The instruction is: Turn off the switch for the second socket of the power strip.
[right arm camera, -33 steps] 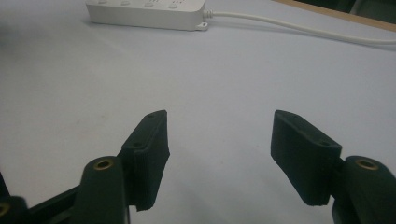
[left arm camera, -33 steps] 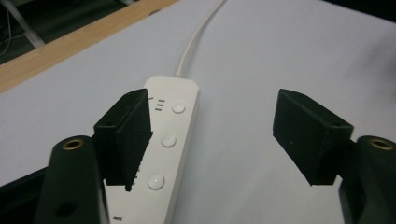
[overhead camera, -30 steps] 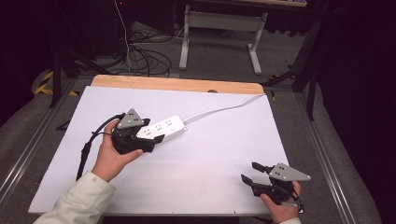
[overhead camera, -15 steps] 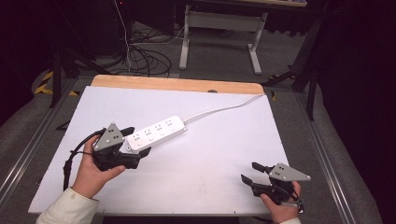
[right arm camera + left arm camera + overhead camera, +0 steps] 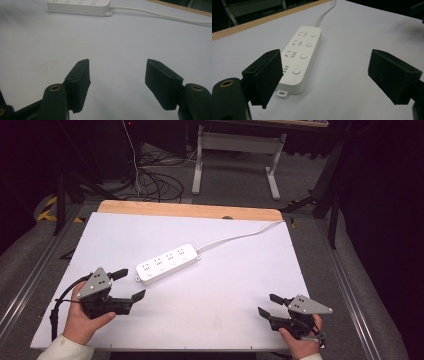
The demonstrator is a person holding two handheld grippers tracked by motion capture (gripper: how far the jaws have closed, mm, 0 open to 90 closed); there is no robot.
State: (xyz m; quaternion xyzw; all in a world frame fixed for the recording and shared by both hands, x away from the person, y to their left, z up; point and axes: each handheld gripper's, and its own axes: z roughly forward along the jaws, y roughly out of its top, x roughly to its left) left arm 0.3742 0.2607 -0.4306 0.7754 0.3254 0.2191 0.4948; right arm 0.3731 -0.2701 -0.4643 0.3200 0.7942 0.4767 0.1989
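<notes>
Power strip point(image 5: 167, 264) lies flat mid-bench point(image 5: 240, 285), untouched, cord point(image 5: 235, 238) running off its far-right end toward the back edge. Long axis runs diagonally, near-left to far-right; sockets face up, mounting-tab end nearest the left tool point(image 5: 132, 285). Left tool spread wide, empty, just short of that near end (strip sits slightly left of its centreline in the left gripper view). Best approach: recentre, straddle the short width, close across the sides, not the buttons. Right tool point(image 5: 266, 305) spread wide, empty, well apart at near-right.
</notes>
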